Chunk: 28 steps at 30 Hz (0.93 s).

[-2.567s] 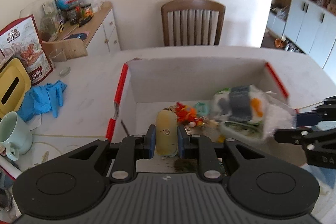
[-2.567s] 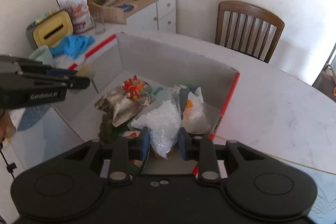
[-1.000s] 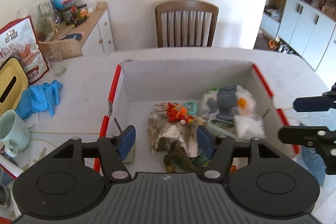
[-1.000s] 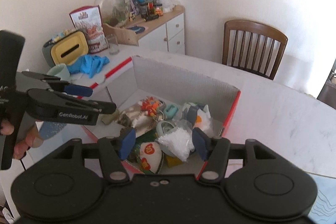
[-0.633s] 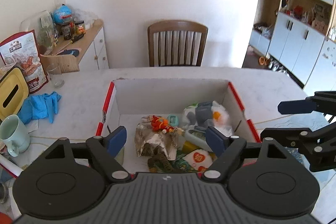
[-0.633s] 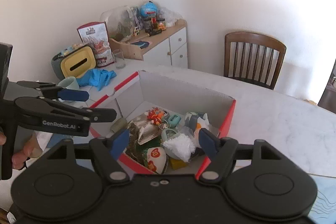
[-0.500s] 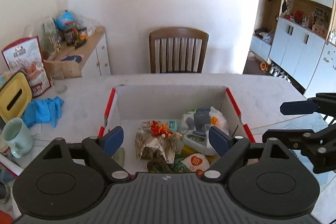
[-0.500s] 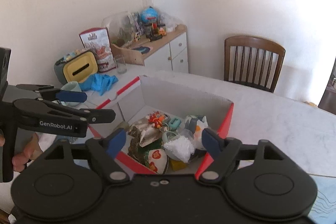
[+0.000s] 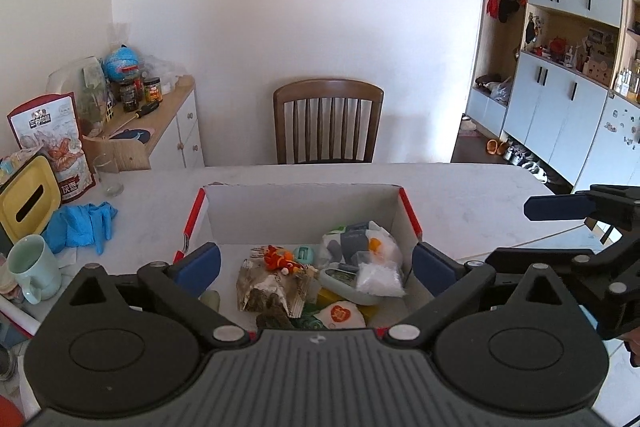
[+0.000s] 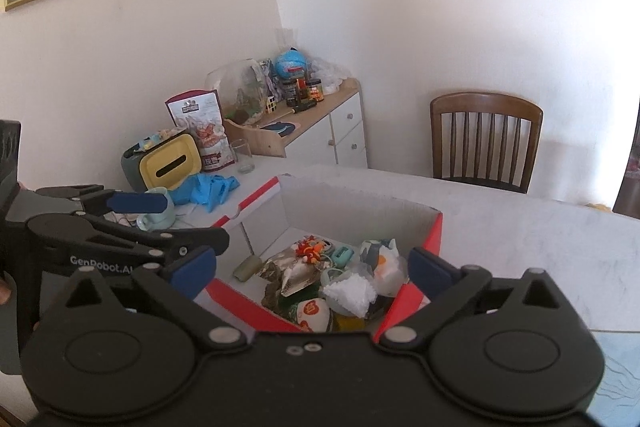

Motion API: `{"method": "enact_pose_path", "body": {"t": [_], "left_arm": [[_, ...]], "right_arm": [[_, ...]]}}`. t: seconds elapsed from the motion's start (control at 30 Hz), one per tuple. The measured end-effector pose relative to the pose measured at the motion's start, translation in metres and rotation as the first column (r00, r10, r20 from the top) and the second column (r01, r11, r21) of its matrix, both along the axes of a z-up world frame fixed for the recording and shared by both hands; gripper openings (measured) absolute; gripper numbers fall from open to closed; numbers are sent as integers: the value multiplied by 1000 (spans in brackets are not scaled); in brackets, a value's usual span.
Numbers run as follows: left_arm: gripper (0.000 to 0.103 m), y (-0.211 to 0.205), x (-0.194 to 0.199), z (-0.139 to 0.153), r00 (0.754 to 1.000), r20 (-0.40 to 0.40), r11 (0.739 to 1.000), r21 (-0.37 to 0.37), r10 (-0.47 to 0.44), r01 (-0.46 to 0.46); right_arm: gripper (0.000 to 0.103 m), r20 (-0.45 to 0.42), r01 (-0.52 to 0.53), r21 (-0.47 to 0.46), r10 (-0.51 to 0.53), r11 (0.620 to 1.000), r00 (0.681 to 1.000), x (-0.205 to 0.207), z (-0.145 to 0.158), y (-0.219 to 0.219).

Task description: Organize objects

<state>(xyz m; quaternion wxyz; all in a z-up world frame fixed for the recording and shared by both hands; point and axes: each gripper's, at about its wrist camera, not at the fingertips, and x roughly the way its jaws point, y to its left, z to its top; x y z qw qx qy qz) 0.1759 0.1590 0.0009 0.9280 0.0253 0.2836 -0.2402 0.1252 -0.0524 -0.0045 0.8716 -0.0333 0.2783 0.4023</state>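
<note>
I have both claws spread wide and carrying nothing. The left claw [image 9: 316,265] and the right claw [image 10: 312,269] have just been opening, and nothing sits between the pads of either. Both hang above the near edge of the box [image 9: 304,211], tilted down toward it, so each camera looks straight into it.

The box stands on the table [image 9: 460,195], its red-edged flaps up, which keeps the loose things from spilling out. Inside lies a jumble: a white bag [image 10: 352,293] near the right wall, a pale bottle [image 10: 248,267] on its side against the left wall, an orange toy [image 9: 278,257] toward the middle, a crinkled silver packet [image 9: 268,289] beside it. They lie low, well under the rim — dropped in rather than arranged, I judge.

A blue glove [image 9: 80,227] and a mug [image 9: 34,267] sit on the table left of the box, apart from it. I take it those may be next, though I cannot tell whether they belong to the job. With the claws wide and clear of the box, I am free to reach either way.
</note>
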Motion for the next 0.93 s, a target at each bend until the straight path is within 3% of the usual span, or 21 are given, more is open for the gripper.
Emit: {"method": "enact_pose_path", "body": {"t": [0.93], "left_arm": [[103,-21,-27,-1,1000,3,1000,9,-13,13]], "right_arm": [[102,-18,35,0,-35,999,999,-11,-11,-33]]}}
